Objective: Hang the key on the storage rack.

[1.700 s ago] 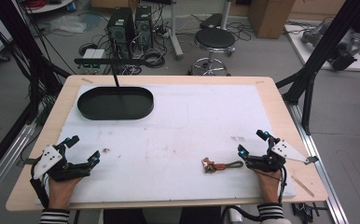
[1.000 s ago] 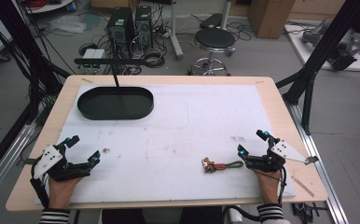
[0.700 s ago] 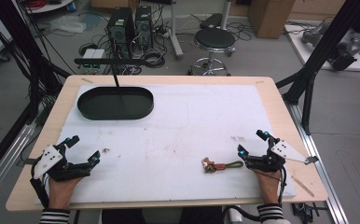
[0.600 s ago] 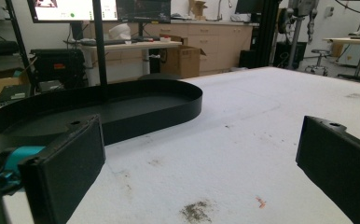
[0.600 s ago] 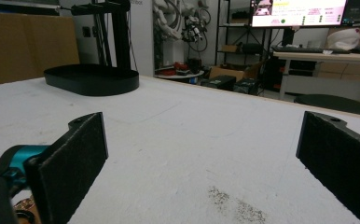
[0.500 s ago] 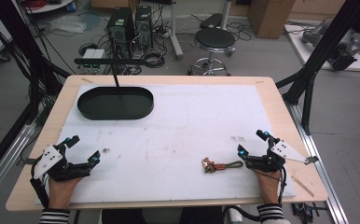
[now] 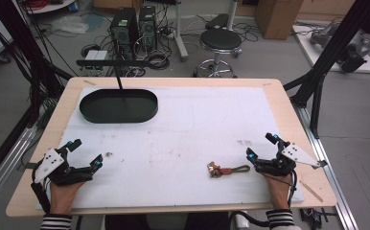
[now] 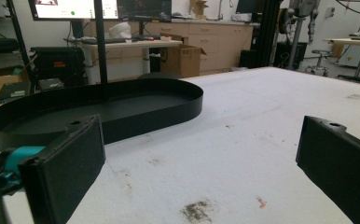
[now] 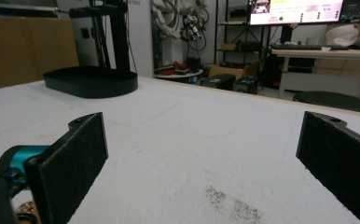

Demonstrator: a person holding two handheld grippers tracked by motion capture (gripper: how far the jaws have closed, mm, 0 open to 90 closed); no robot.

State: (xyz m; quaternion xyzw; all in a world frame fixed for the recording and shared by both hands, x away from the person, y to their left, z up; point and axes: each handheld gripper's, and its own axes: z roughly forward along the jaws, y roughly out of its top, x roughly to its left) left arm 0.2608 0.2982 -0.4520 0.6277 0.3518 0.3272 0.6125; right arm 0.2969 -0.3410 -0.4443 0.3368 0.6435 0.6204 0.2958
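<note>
Right gripper [image 7: 262, 147] rests on the table [image 7: 269, 91] with jaws wide and empty; the keyring [image 7: 227, 169] lies just to its left, untouched. Nothing looks done yet: picking it up and (probably) carrying it to the black tray [image 7: 118, 106] far ahead-left remains. Left gripper [image 7: 84, 152] sits low, equally wide, hand flat behind it.

the high view looks down from above the near side of the white-covered wooden worktop [image 7: 212, 120]. each gripper view sits low, close behind its black jaws. all three show the black oval tray [image 7: 118, 106] [image 8: 122, 107] [image 9: 92, 80].
</note>
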